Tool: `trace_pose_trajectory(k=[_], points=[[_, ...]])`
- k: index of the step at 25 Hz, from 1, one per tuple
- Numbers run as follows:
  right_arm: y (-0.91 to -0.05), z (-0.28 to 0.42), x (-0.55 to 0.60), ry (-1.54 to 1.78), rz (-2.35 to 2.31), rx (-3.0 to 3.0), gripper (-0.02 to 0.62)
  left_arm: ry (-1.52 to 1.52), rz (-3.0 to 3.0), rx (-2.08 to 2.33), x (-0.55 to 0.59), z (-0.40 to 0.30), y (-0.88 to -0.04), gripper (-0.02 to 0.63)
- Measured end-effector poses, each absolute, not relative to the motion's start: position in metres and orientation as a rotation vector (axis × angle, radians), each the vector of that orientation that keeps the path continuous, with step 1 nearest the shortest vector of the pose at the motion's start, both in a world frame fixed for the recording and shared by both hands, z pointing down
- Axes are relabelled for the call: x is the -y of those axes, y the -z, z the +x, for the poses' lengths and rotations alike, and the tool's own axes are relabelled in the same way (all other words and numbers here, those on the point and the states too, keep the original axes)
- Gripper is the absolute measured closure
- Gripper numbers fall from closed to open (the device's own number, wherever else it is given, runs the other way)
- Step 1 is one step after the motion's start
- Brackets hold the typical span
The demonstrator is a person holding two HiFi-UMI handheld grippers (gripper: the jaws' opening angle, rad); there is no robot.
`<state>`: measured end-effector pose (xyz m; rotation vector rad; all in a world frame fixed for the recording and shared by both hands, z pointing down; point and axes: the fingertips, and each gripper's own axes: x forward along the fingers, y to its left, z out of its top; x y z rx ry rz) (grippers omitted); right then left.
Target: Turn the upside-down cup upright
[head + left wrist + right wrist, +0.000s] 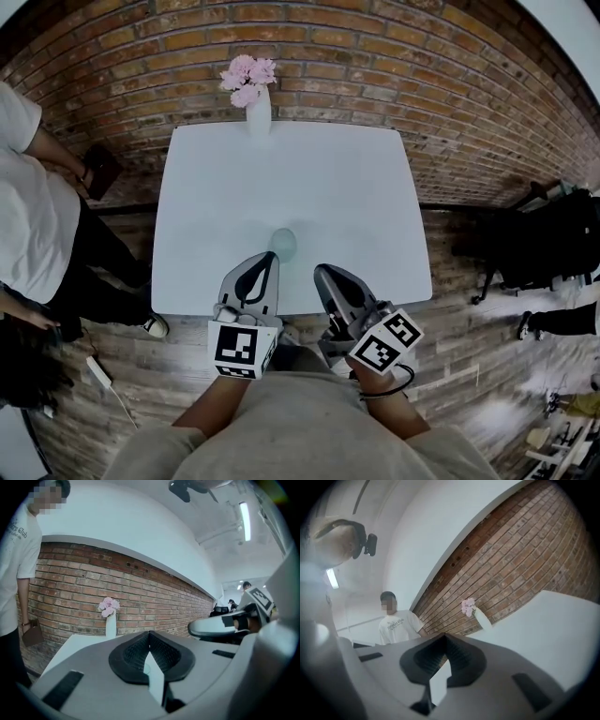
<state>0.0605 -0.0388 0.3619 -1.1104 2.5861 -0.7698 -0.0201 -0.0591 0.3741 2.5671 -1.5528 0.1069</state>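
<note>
Find the cup [282, 244] on the white table [375, 187], close to the near edge and a little left of its middle, standing alone. Looks from straight above like a pale, see-through round and no more. Cannot tell mouth-up from base-up in that view, so cannot call the turning done on sight.

Hovers at the near edge, the left gripper [268, 259], tips pointing at the cup and just beside it in the head view. Shows fingers [133, 656] pressed fully together, with nothing caught between them, only a wedge of table past the tips. Same for the right gripper [443, 641], over the near edge to the right of the cup and apart from it: fingers [461, 660] closed on nothing.

Reads, as a judgement, in one of two ways. With the cup already upright, leaves nothing but drawing both grippers clear. With it upside down, leaves the whole job: opening the fingers, taking the cup by its wall, rolling it over and setting it down on its base.

Otherwise only a white vase [259, 112] of pink flowers at the far edge, well apart from the cup (no obstacle), and a person [37, 216] standing beyond the left edge.
</note>
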Motion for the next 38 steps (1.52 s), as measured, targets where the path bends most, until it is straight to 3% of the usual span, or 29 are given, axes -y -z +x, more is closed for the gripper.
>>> trace_pose_trajectory(k=[15, 38], points=[[-0.326, 0.053, 0.019, 0.330, -1.543, -2.771, 0.589, -0.159, 2.610, 1.535, 0.017, -0.018, -0.336, 0.597], [-0.326, 0.043, 0.019, 0.225, -1.656, -2.773, 0.589, -0.175, 2.614, 1.542, 0.015, -0.011, -0.334, 0.597]])
